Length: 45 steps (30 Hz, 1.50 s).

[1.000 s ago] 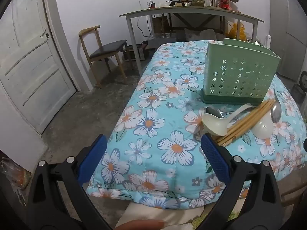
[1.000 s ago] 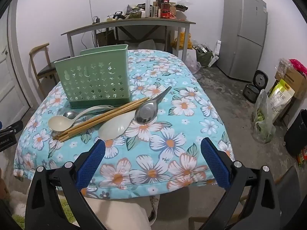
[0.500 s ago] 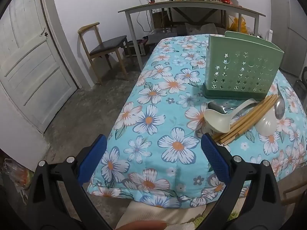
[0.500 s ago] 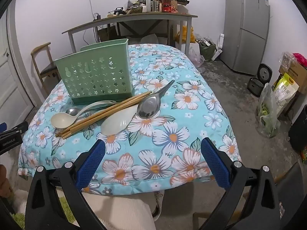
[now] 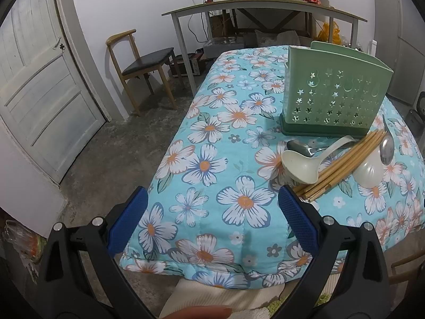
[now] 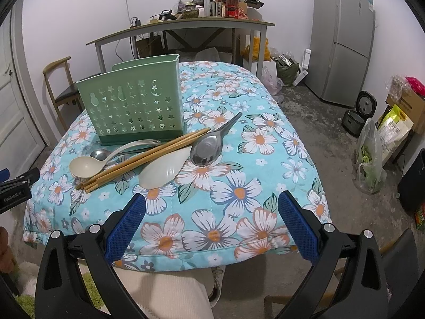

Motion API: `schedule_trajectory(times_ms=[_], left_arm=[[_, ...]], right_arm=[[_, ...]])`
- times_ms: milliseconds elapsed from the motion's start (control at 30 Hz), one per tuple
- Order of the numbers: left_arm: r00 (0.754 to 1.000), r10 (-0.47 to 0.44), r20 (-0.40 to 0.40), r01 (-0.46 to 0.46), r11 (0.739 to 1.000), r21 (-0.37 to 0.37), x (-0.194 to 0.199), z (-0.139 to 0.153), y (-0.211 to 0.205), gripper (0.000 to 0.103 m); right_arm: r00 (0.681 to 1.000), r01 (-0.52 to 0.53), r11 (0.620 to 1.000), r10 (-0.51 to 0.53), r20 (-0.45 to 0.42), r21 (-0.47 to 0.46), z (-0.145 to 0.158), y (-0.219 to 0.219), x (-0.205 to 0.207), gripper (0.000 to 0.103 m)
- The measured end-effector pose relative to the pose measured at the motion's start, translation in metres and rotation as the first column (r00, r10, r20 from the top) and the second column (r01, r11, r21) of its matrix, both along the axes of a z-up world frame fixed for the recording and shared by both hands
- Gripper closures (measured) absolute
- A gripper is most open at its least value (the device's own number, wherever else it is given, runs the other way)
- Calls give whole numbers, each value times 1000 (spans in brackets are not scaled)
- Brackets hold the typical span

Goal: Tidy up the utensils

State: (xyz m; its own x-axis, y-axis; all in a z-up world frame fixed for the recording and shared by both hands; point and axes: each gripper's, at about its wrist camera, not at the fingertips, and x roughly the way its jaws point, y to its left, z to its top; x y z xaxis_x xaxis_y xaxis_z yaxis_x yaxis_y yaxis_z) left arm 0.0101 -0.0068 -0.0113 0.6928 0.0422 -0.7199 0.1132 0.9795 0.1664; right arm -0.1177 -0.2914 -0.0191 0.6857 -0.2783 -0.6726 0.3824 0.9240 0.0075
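- Left wrist view: the left gripper (image 5: 212,207) hangs over the near edge of the table, its black arms spread wide and the blue, finely dimpled pads (image 5: 127,222) holding nothing.
- The quilted floral cover (image 5: 212,164) is soft and puffy, turquoise with white-and-orange flowers.
- A green plastic utensil holder (image 5: 334,101) stands upright on it, boxy, its front wall pierced with star and moon cutouts.
- Just in front lie a cream plastic ladle (image 5: 300,164) with a deep round bowl, a bundle of wooden chopsticks (image 5: 342,163) crossing its handle, and a cream rice paddle (image 5: 370,168).
- Right wrist view: the right gripper (image 6: 211,222) is likewise wide apart and empty.
- The shiny steel spoon (image 6: 208,147) rests bowl-up against the smooth rice paddle (image 6: 162,171); the chopsticks (image 6: 140,158) slant beside them, with the holder (image 6: 132,106) behind.
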Motion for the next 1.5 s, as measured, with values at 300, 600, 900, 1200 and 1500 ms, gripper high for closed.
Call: schedule_trajectory(times_ms=[300, 600, 900, 1200, 1500], left_arm=[[1000, 1, -1, -1, 1000, 0, 0, 0, 0, 8], [1000, 1, -1, -1, 1000, -2, 1, 1, 0, 8], [1000, -7, -2, 7, 1000, 1, 2, 1, -3, 8], [1000, -14, -4, 14, 1000, 0, 4, 1, -6, 8], [1000, -23, -4, 23, 1000, 9, 4, 0, -5, 8]], right_arm=[[1000, 0, 1000, 0, 1, -2, 0, 0, 0, 6], [1000, -5, 1000, 5, 3, -11, 3, 2, 1, 6], [1000, -10, 1000, 10, 6, -19, 5, 3, 1, 6], [1000, -13, 1000, 13, 11, -22, 6, 4, 1, 6], [1000, -20, 999, 20, 13, -26, 7, 5, 6, 6]])
